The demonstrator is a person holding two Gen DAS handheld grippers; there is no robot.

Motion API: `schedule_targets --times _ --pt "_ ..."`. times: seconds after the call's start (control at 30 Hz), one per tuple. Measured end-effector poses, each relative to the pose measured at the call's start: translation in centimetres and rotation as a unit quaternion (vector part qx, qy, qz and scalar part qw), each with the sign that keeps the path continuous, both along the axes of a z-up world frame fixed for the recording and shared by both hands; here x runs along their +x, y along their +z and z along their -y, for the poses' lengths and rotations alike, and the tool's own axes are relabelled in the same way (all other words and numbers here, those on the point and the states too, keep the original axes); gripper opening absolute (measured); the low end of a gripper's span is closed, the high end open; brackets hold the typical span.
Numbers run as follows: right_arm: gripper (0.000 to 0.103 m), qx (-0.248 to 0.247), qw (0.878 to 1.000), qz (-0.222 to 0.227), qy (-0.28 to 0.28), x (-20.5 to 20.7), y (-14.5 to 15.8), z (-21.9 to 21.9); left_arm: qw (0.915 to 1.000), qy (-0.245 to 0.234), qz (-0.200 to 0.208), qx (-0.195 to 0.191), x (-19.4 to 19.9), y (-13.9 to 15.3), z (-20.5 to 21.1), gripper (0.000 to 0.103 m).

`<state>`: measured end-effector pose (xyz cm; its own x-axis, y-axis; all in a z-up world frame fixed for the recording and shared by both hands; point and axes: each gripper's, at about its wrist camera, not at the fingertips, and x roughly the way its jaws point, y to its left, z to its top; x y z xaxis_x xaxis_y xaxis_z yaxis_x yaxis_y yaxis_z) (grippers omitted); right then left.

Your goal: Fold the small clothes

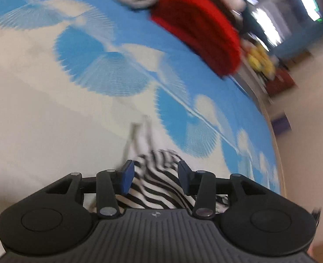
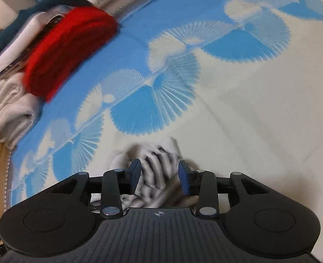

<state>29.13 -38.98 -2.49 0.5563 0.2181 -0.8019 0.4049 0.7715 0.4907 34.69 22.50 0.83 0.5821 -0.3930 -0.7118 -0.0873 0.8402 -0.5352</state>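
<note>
Left wrist view puts the striped garment directly under and between your left gripper fingers, bunched on the blue-and-white sheet; the jaws stand partly apart and the pads do not press the cloth; the right wrist view shows the same garment lying loose between the right gripper fingers, jaws likewise partly apart, nothing held.

Both views are smeared; if you close now you may, I judge, pinch several layers of the crumple at once, or catch the sheet beneath, and the fold would come out skewed; a thin strap or edge trails ahead of the left fingers and could snag.

Ahead and to the side sits a red folded item on a stack; swing wide and you could knock it.

No brand, label or readable writing shows; only a small emblem on each gripper body.
</note>
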Motion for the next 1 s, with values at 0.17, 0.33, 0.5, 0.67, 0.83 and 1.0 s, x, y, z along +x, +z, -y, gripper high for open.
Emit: schedule_targets --times 0.17,0.33,0.5,0.67,0.83,1.0 --pt "0.041 -0.020 0.994 0.082 0.062 0.5 1.2 -2.2 0.9954 -0.080 0.000 0.052 0.2 -1.3 3.9 0.047" --pt "0.050 -0.023 0.986 0.045 0.159 0.3 -1.4 -6.1 0.9907 -0.123 0.012 0.057 0.1 -2.1 7.6 0.052" --pt "0.056 -0.094 0.974 0.022 0.207 1.3 -2.8 -8.8 0.9824 -0.157 -0.005 0.100 1.0 -3.9 11.6 0.060" --pt "0.036 -0.143 0.962 0.017 0.230 1.8 -3.9 -10.4 0.9708 -0.155 -0.006 0.183 2.1 -5.0 13.8 0.011" --pt "0.003 -0.216 0.942 0.103 0.234 1.6 -0.4 -11.9 0.9803 -0.063 0.082 0.168 2.2 -1.2 11.3 0.002" --pt "0.003 -0.226 0.923 0.270 0.155 0.9 5.2 -11.8 0.9773 -0.025 0.136 0.160 2.8 -0.2 10.8 0.002"
